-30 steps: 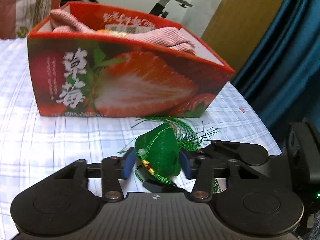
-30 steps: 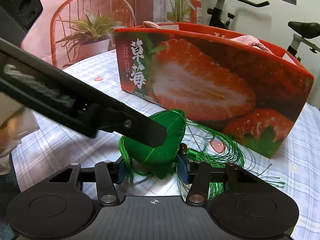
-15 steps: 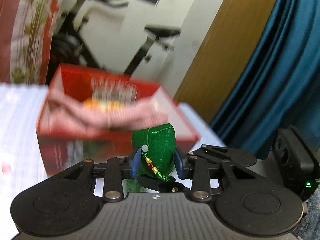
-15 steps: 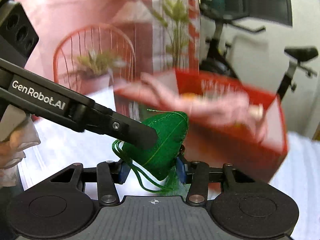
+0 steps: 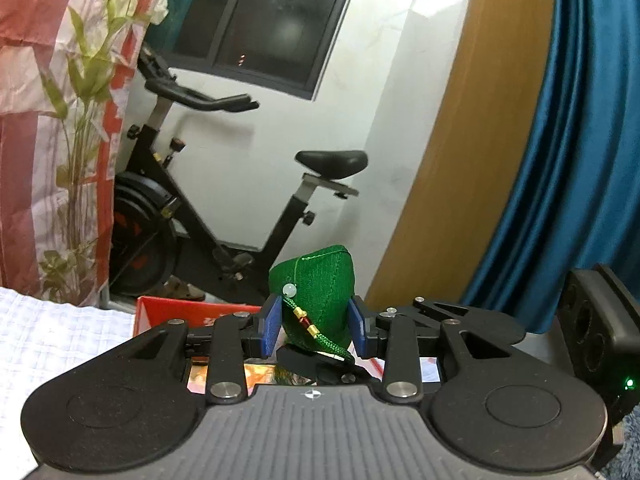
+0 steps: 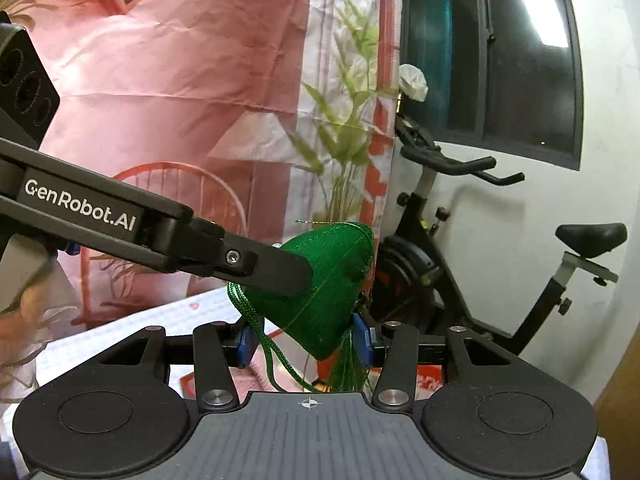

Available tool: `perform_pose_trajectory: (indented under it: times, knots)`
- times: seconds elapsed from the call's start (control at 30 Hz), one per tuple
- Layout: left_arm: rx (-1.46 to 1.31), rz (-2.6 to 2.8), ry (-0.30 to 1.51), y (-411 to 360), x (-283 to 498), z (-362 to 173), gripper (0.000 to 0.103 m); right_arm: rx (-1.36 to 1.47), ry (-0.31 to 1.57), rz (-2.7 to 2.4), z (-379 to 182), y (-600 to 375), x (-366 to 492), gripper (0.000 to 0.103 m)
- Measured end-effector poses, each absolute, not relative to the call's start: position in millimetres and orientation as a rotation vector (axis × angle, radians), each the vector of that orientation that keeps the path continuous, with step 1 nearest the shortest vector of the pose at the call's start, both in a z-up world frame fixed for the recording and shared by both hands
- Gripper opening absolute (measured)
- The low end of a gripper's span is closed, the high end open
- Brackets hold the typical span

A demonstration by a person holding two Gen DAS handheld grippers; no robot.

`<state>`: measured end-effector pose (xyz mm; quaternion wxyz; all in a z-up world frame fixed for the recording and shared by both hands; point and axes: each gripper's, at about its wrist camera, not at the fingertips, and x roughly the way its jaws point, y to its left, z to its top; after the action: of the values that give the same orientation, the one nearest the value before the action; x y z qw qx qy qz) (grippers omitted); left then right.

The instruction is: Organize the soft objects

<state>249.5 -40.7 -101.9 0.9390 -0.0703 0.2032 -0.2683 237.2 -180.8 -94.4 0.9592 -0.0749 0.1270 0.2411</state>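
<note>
In the left wrist view the left tongs' black body covers most of the red box; only a strip shows at centre left, its printed characters unreadable. In the right wrist view the green pouch's left side sits behind the other tongs' finger, and its tassel's end drops behind the black body.

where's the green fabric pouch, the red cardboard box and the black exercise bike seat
green fabric pouch (image 5: 320,292), left wrist view, on its front cloth face
red cardboard box (image 5: 160,307), left wrist view, on its far red rim
black exercise bike seat (image 5: 332,162), left wrist view, on the saddle top
</note>
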Motion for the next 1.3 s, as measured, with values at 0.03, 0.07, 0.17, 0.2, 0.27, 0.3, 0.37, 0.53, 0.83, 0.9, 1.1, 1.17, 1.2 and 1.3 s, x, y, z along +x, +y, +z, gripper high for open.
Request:
perform_pose_trajectory:
  times: [0.03, 0.07, 0.17, 0.2, 0.27, 0.3, 0.37, 0.53, 0.83, 0.9, 1.1, 1.17, 1.2, 1.3]
  knots:
    - [-0.14, -0.54, 0.424, -40.5, 253.0, -106.2, 0.037, -0.151, 0.261, 0.484, -96.4, -179.2, 241.6, 0.043]
    - [-0.138, -0.534, 0.436, -39.1, 253.1, -109.3, 0.037, -0.15, 0.27, 0.48, -100.1, -177.6, 246.5, 0.043]
    - [-0.155, -0.519, 0.486, -34.0, 259.6, -126.9, 0.038, -0.139, 0.313, 0.475, -116.4, -171.6, 260.4, 0.043]
    - [-0.159, -0.512, 0.506, -32.7, 262.4, -133.5, 0.038, -0.135, 0.327, 0.473, -123.4, -168.6, 262.2, 0.043]
    - [-0.161, -0.492, 0.54, -31.3, 267.2, -146.0, 0.038, -0.123, 0.367, 0.47, -138.3, -164.3, 268.0, 0.043]
    - [-0.162, -0.478, 0.554, -29.4, 269.9, -150.4, 0.038, -0.119, 0.391, 0.465, -146.1, -162.2, 271.4, 0.043]
    - [-0.154, -0.45, 0.581, -29.1, 275.3, -158.2, 0.037, -0.116, 0.424, 0.451, -161.0, -157.1, 272.6, 0.044]
    - [-0.096, -0.376, 0.618, -26.7, 281.7, -162.0, 0.039, -0.083, 0.52, 0.389, -187.3, -150.1, 285.0, 0.045]
    - [-0.017, -0.302, 0.531, -3.2, 258.0, -129.4, 0.098, -0.083, 0.529, 0.269, -185.6, -167.9, 274.3, 0.08]
    - [0.003, -0.285, 0.504, -0.2, 248.8, -120.6, 0.101, -0.056, 0.52, 0.242, -179.2, -177.0, 270.5, 0.09]
    - [0.028, -0.224, 0.469, 4.7, 221.2, -95.3, 0.103, 0.01, 0.464, 0.179, -151.6, -203.4, 249.0, 0.102]
    - [0.06, -0.218, 0.437, 4.4, 206.4, -85.3, 0.103, 0.039, 0.446, 0.14, -140.5, -211.0, 238.7, 0.103]
    - [0.081, -0.21, 0.417, 3.4, 198.8, -80.7, 0.103, 0.05, 0.435, 0.12, -135.1, -213.6, 233.8, 0.103]
    - [0.128, -0.158, 0.375, 2.6, 176.2, -65.1, 0.103, 0.076, 0.392, 0.088, -119.1, -221.1, 214.3, 0.103]
